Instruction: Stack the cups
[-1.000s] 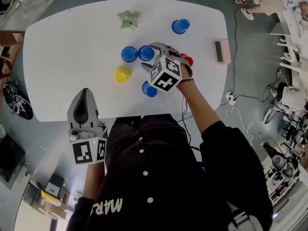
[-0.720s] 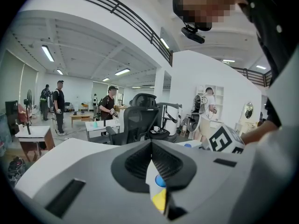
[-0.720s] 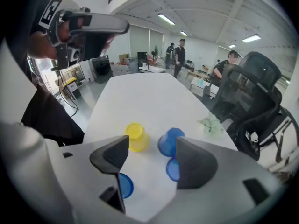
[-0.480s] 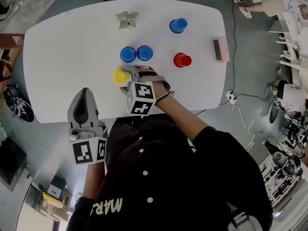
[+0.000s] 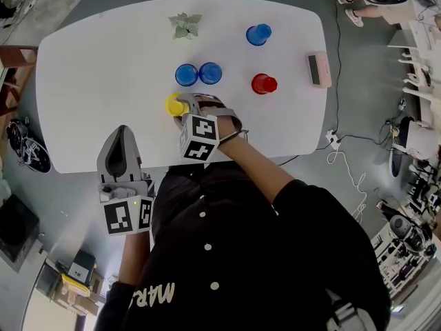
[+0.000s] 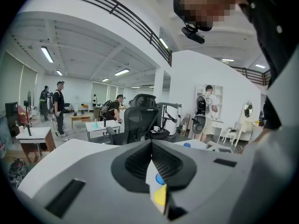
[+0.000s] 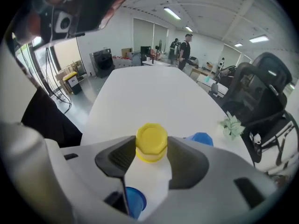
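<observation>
yellow cup (image 5: 175, 105) upside down, blue cup pair (image 5: 187, 74) just beyond, red cup (image 5: 264, 83) rightward, lone blue cup (image 5: 258, 34) farthest

Table (image 5: 83, 81): left third bare, wide lane in from lwr-left edge. Centre is tight: blue cup pair (image 5: 186, 74) side by side w/ barely any gap, yellow cup (image 5: 173, 104) just below-left of them, only a narrow slot btwn. Red cup (image 5: 264, 83) stands right of the pair, clear room all round. Lone blue cup (image 5: 258, 34) upper right, plant (image 5: 185, 25) top centre; open strip btwn those two. Pink device (image 5: 318, 69) near right edge; lwr-right corner bare.
</observation>
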`<action>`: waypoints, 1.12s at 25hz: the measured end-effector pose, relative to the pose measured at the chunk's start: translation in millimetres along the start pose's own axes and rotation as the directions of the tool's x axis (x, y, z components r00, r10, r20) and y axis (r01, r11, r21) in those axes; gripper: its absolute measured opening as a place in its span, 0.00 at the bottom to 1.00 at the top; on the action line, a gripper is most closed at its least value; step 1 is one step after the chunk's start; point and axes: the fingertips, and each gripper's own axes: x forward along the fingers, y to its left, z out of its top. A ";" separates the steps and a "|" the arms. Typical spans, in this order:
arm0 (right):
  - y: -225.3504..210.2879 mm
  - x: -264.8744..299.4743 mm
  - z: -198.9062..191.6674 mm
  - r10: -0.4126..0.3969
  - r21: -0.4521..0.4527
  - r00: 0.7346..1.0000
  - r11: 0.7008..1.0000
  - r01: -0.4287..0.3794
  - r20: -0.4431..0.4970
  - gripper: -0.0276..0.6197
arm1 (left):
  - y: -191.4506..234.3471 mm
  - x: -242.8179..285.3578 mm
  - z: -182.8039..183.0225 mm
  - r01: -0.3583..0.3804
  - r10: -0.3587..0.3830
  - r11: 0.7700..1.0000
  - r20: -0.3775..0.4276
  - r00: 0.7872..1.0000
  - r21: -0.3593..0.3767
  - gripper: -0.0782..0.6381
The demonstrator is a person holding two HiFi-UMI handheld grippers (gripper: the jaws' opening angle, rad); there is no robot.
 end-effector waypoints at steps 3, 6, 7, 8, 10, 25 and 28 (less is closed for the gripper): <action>-2.1 -26.1 5.5 0.012 0.034 0.999 0.999 -0.013 0.039 0.37 | -4.7 1.6 1.8 0.008 -0.008 1.000 0.007 1.000 0.000 0.12; -7.8 -59.0 4.4 0.014 0.057 0.998 0.998 -0.018 0.069 0.37 | -15.7 4.3 6.3 0.029 -0.030 1.000 0.019 0.999 0.002 0.12; -12.2 -70.1 0.9 0.007 0.073 0.997 0.997 -0.013 0.075 0.37 | -19.4 5.8 7.7 0.037 -0.037 0.999 0.023 0.999 0.003 0.12; -17.8 -80.4 -5.0 -0.002 0.090 0.997 0.996 -0.005 0.075 0.37 | -22.7 7.5 8.8 0.044 -0.044 0.999 0.026 0.999 0.002 0.12; -31.0 -97.6 -22.0 -0.025 0.115 0.998 0.993 0.019 0.058 0.37 | -27.5 10.4 10.3 0.054 -0.054 0.999 0.031 0.998 0.003 0.12; -111.2 -97.3 -131.3 -0.125 0.113 0.980 0.983 0.143 -0.153 0.37 | -38.4 13.5 8.8 0.062 -0.062 0.998 0.017 0.998 0.004 0.12; -120.7 -83.0 -133.9 -0.102 0.118 0.982 0.985 0.122 -0.159 0.37 | -38.5 13.9 7.2 0.059 -0.059 0.998 0.010 0.998 0.003 0.12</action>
